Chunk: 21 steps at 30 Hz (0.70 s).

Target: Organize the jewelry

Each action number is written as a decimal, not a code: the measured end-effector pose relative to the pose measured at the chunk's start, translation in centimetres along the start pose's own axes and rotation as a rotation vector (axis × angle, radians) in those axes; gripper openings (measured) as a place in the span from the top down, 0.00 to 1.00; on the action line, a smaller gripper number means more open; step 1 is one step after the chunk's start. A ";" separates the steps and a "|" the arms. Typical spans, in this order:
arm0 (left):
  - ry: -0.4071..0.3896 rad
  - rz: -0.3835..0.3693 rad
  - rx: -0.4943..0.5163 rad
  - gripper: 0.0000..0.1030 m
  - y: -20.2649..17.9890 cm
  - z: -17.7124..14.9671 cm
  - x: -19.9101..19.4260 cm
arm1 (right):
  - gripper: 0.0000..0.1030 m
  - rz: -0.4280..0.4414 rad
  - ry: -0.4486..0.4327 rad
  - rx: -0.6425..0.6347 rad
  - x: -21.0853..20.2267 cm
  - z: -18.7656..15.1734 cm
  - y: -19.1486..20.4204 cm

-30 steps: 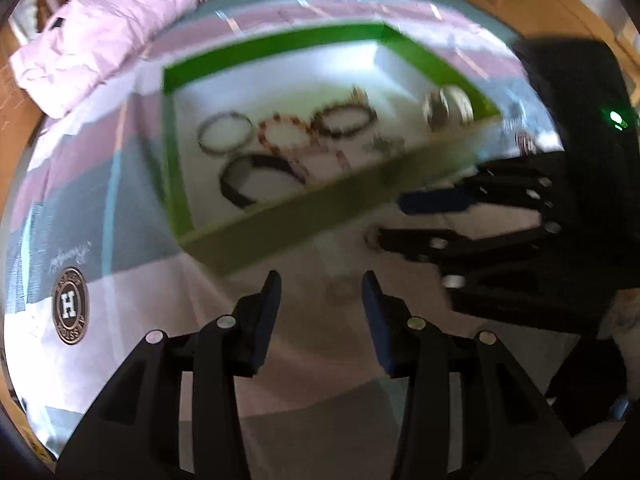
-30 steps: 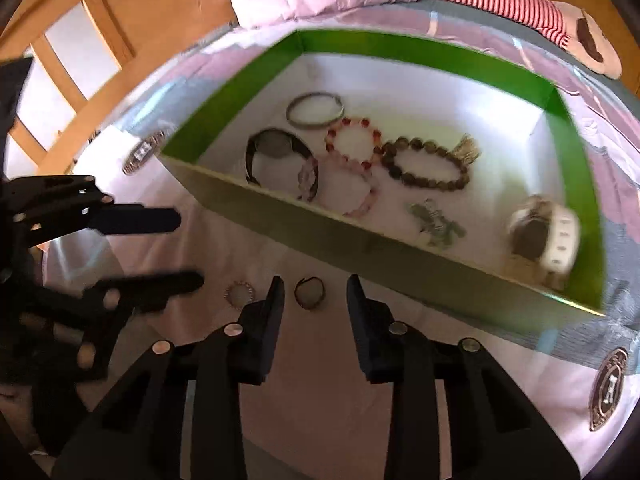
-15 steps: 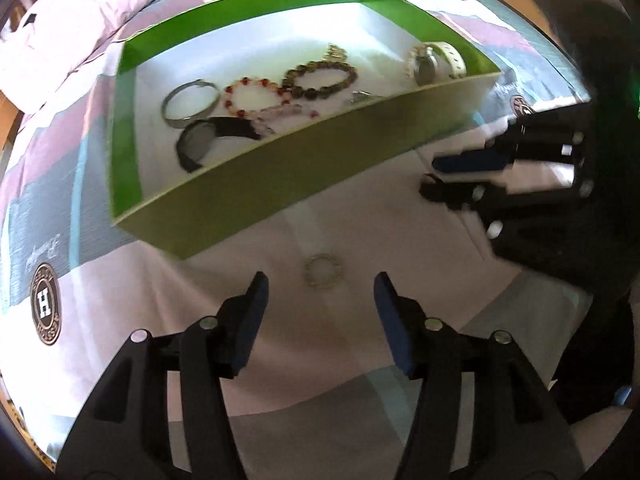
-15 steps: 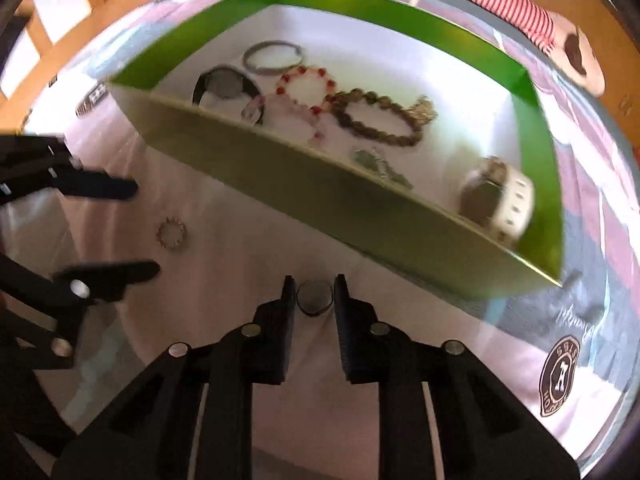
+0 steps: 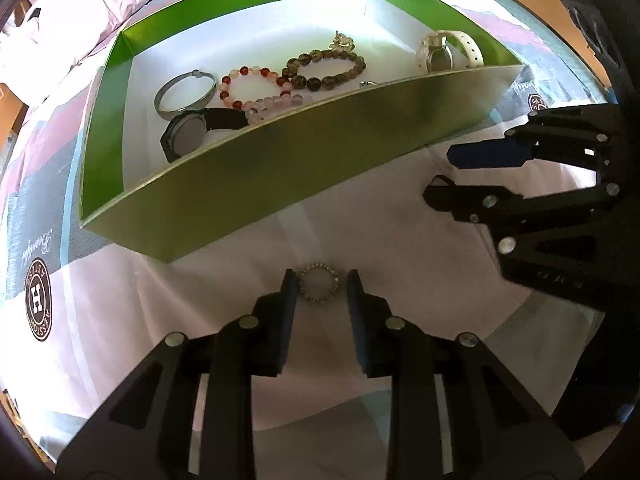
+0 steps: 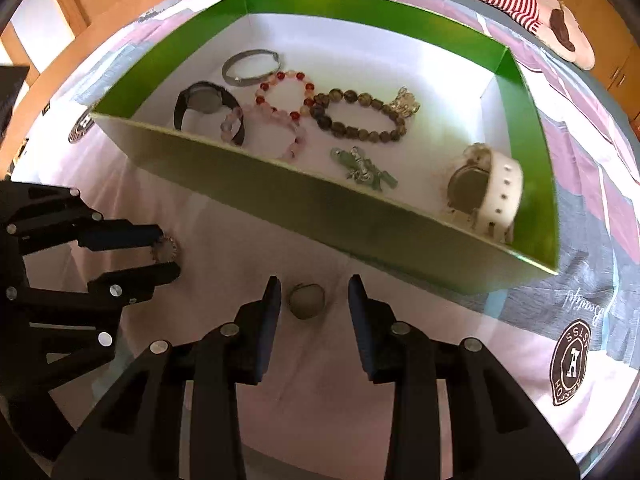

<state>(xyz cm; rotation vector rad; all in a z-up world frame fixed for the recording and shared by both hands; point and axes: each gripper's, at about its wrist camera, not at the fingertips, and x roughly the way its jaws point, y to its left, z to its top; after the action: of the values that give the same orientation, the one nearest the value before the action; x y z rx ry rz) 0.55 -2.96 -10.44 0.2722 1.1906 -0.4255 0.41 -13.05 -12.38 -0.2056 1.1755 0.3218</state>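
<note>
So the left gripper [image 5: 320, 286] has just been closing around the small sparkly stone-studded ring [image 5: 319, 286] on the bedsheet, not quite clamped yet, while the right gripper [image 6: 313, 300] has reopened, loose around the plain dark metal ring [image 6: 306, 300], so neither's headed for the green box [image 5: 280, 160] yet.

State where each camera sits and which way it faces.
Left wrist: on the left gripper, looking steeply down at a beaded ring between its jaws, which have just been closing; right gripper shows at right.
Right wrist: on the right gripper, looking down at a plain ring between its jaws, which have just been opening; left gripper at left.
Shared: green box, beaded ring, both grippers.
</note>
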 end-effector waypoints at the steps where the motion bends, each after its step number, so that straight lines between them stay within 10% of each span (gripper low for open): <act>1: -0.002 0.003 -0.002 0.75 0.0 0.0 0.0 | 0.66 -0.002 0.000 -0.006 0.1 0.0 0.2; 11: 0.000 0.061 -0.100 0.79 2.4 0.5 0.3 | 0.66 0.043 -0.012 -0.006 -1.3 0.3 -1.0; 21: 0.018 -0.001 -0.018 0.54 0.9 0.3 0.4 | 0.52 0.020 0.044 -0.068 -0.6 -0.9 -0.6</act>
<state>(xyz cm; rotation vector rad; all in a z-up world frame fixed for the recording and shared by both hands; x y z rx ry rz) 1.32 -2.40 -10.77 0.2601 1.2120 -0.4134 -0.34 -13.98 -12.17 -0.2613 1.2117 0.3764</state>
